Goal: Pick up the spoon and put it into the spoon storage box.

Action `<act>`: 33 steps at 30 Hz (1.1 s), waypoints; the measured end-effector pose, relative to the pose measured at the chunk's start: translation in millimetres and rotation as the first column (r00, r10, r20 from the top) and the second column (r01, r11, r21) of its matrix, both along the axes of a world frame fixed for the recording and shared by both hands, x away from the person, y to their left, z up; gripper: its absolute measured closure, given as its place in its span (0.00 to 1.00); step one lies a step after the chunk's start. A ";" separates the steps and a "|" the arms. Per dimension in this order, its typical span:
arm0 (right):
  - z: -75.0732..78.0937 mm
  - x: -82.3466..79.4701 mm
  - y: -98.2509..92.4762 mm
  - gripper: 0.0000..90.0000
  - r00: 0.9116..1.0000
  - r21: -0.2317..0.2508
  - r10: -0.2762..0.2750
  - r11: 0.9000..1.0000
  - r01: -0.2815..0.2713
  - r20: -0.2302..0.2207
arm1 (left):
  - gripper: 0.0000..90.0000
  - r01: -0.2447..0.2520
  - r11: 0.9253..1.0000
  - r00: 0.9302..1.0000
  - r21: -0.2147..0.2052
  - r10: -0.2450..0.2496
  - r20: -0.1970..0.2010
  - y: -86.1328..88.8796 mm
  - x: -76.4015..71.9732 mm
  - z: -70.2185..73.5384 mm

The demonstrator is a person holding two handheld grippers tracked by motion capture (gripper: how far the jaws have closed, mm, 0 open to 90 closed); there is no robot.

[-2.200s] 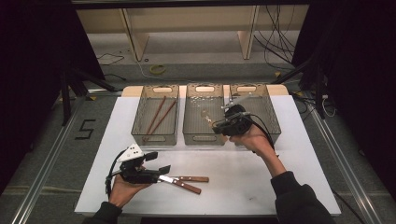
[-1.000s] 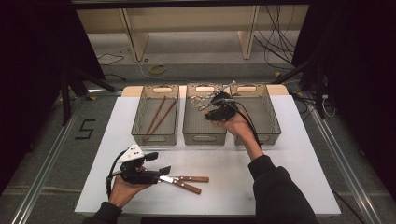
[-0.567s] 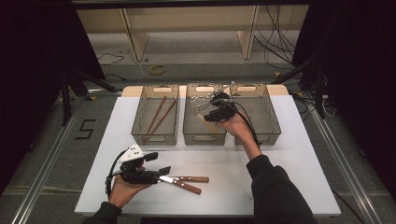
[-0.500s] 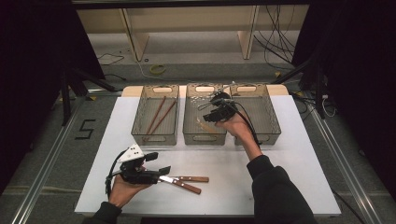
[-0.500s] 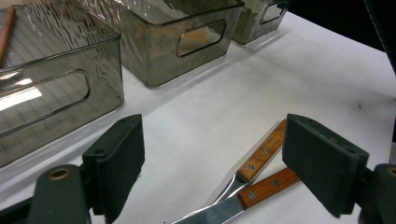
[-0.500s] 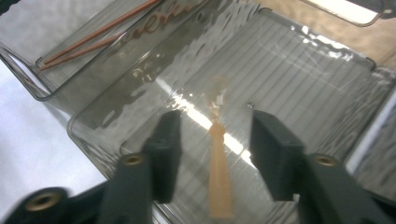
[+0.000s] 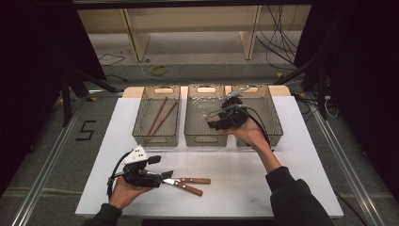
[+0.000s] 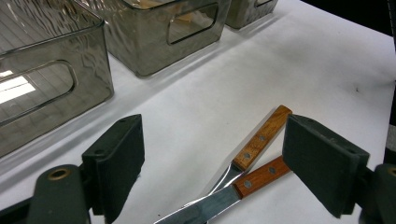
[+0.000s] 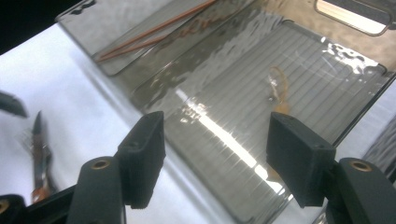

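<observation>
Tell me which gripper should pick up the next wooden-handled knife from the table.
Left, most likely. The left gripper is open right at the two knives, its jaws standing either side of their wooden handles. The right gripper, its jaws having just opened with nothing between them, is over the middle bin.

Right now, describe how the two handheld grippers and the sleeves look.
Both grippers are black with two blocky dark jaw pads. The left gripper carries a pale grey three-cornered plate and a black cable. The right gripper trails a black cable too. Both sleeves are dark.
</observation>
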State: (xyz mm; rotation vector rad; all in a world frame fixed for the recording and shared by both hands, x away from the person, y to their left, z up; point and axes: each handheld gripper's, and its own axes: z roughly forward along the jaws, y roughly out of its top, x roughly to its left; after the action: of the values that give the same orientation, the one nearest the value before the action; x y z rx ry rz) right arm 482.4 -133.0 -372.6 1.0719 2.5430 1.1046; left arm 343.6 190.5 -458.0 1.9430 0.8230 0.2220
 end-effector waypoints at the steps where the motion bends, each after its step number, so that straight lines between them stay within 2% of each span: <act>1: 0.4 -3.7 -1.6 0.42 1.000 0.002 0.007 1.000 -0.007 0.002 | 0.23 0.001 1.000 1.000 0.002 -0.001 -0.003 -0.3 -0.2 0.1; 14: -4.1 -44.4 -15.9 0.37 0.996 -0.004 0.086 0.996 -0.085 0.016 | 0.23 0.037 0.999 0.999 0.035 -0.036 -0.010 -3.4 -0.8 -0.5; 21: -8.7 -59.8 -25.8 0.36 0.995 -0.010 0.094 0.996 -0.094 0.019 | 0.23 0.069 0.996 0.998 0.054 -0.068 -0.015 -6.5 -2.2 0.9; 28: -14.2 -72.3 -38.1 0.34 0.996 0.006 0.082 0.997 -0.083 0.023 | 0.23 0.121 0.989 0.993 0.085 -0.120 -0.015 -13.7 -4.6 2.5; 33: -18.1 -81.6 -49.1 0.33 0.997 0.025 0.073 0.997 -0.074 0.032 | 0.23 0.167 0.977 0.986 0.131 -0.167 -0.010 -20.0 -7.3 4.8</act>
State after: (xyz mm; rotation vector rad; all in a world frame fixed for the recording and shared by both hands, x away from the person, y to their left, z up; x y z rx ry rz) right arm 400.9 -182.0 -390.7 0.9664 2.5700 1.1660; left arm 336.3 170.4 -453.2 2.1233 0.6537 0.1795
